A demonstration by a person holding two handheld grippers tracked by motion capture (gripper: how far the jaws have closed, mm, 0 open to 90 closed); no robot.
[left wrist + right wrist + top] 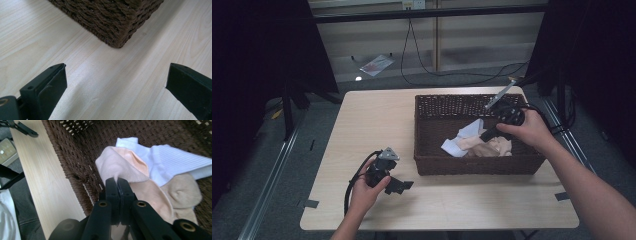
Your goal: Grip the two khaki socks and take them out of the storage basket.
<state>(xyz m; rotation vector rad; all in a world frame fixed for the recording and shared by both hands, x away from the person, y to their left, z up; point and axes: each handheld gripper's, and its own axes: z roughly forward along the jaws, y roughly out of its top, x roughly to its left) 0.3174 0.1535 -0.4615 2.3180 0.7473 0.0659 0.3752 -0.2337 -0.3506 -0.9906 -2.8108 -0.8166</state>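
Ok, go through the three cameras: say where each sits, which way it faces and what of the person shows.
High view: above the person's side, facing forward and down on the table; forearms, both hands.
Left gripper view: on the left tongs, facing the tabletop and a basket corner; open jaws.
Right gripper view: on the right tongs, facing into the basket, shut on a pink sock.
Shared: all show the basket.

soft cloth sock [117, 166], rough wicker basket [75, 162]

Desk [377, 120]: left half bare, open passage. Right half: wicker basket [432, 150], tall walls blocking level approach; top open.
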